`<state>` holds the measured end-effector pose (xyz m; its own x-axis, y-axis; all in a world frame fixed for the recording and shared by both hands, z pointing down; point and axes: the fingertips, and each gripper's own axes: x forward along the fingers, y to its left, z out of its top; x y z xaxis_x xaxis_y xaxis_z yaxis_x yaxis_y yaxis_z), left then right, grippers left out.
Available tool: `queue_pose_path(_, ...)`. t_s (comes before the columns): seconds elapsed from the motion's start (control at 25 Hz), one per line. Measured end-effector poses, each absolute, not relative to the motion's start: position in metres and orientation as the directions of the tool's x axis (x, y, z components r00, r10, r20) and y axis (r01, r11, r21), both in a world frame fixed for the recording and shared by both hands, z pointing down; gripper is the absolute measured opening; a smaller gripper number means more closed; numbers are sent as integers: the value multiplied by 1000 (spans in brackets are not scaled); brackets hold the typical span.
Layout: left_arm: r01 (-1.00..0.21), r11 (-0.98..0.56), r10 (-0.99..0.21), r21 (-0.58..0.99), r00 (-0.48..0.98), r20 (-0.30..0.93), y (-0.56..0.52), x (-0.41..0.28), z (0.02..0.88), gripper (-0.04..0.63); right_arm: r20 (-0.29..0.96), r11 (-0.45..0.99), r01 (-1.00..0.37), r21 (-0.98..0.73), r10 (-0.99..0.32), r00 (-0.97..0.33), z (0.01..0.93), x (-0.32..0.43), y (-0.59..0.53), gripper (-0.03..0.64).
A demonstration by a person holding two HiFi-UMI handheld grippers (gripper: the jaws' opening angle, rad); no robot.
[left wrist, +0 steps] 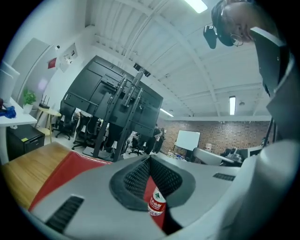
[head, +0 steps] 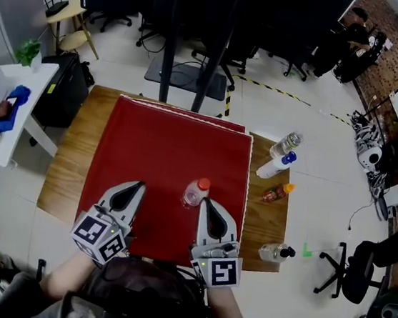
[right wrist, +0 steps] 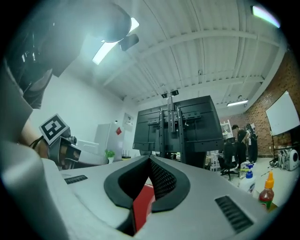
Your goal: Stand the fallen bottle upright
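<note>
By the worktop's point(head: 67, 169) near edge, the left gripper point(head: 137, 184) and right gripper point(head: 207, 203) each had their jaws closed together on nothing. Just beyond, beside the right gripper's tips, the bottle point(head: 196, 192) stood upright on the red mat point(head: 163, 143).

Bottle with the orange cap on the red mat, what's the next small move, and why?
Probably none beyond drawing both claws back: the bottle looks upright on the red mat, and the left claw and right claw are shut and empty.

Even overhead light; fisheye-warped edges
</note>
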<state>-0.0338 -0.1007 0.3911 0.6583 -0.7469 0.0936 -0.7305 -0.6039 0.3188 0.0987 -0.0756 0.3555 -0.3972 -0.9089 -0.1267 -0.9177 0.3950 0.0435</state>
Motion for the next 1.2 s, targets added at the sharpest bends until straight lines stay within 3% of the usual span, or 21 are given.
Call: queue_pose_path(1.2,-762,-579,-762,290,632,141,-100,-27,408,29,67,512,-856,67,-858,-509,399,86,-81,-9)
